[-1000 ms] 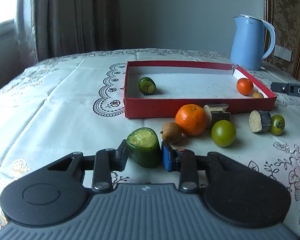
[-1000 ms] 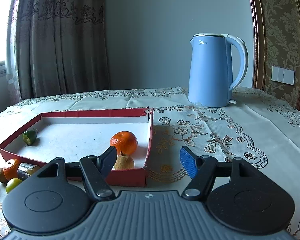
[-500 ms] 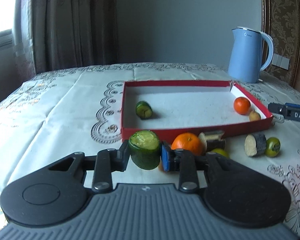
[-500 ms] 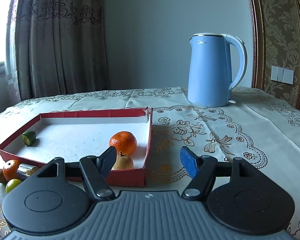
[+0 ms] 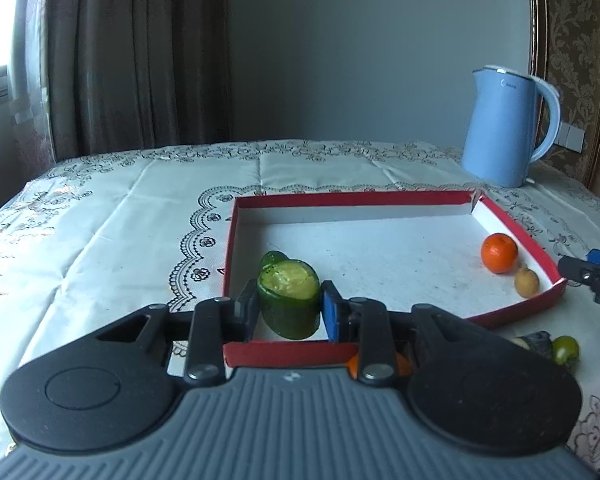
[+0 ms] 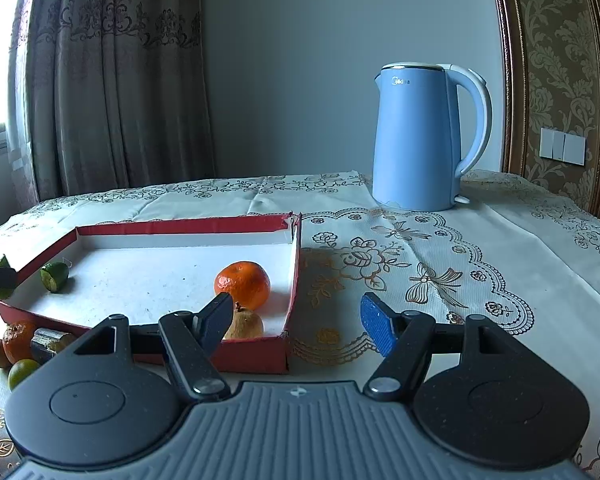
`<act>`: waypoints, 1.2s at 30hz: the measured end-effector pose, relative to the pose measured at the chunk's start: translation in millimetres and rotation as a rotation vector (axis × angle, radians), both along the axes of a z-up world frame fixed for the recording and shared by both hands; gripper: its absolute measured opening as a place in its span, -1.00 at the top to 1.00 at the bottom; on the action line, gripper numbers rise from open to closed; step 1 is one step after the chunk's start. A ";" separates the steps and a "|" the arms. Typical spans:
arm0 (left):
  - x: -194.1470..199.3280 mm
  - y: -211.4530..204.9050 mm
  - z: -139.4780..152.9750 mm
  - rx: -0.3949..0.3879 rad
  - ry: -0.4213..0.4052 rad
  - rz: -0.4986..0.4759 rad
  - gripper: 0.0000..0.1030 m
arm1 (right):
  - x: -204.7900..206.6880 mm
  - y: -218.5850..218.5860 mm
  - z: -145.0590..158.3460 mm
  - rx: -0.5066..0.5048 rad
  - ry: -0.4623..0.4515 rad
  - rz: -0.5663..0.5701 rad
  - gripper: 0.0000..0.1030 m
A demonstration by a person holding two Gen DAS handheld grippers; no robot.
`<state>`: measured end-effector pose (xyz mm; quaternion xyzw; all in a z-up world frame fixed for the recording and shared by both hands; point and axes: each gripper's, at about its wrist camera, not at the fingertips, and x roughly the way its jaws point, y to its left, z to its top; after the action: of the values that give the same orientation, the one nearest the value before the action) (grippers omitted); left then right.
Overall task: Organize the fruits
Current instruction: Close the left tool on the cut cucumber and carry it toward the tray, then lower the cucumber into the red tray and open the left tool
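Green, cut-ended cucumber chunk [image 5: 290, 306] pinched upright in our left tongs [image 5: 288, 310], its long axis vertical | it hangs just past the near wall of the red cardboard tray [image 5: 288, 354], white floor straight below | right tongs [image 6: 296, 322] spread and empty, beside the tray's right corner | we judge the left side places it.

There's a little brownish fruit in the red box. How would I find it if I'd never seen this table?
Start at the tall blue kettle, then come forward to the red box on the tablecloth. In its corner nearest the empty right claw sits an orange, and the little brownish fruit sits just in front. It is smaller, dull tan, with a dark stem on top.
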<state>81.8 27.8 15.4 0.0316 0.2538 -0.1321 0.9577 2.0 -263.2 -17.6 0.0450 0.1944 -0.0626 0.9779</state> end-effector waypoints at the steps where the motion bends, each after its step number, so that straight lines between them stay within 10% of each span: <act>1: 3.1 -1.1 -2.3 0.006 0.005 0.004 0.43 | 0.4 0.3 -0.4 0.000 0.002 0.000 -0.36; 20: 35.1 -7.1 -25.9 0.022 0.083 0.018 0.43 | 4.7 2.1 -2.3 0.004 0.019 0.008 -0.36; 30: 17.5 -10.2 -23.4 0.036 0.031 0.005 -0.41 | 4.7 0.2 -2.1 0.011 0.017 0.000 -0.37; 36: 3.9 -6.8 -18.5 0.001 0.006 0.015 -0.48 | 4.9 -0.1 -2.3 0.010 0.015 -0.003 -0.39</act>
<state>85.8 21.0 -3.1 0.0295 0.2568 -0.1250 0.9579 6.9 -263.2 -19.9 0.0495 0.2019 -0.0633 0.9761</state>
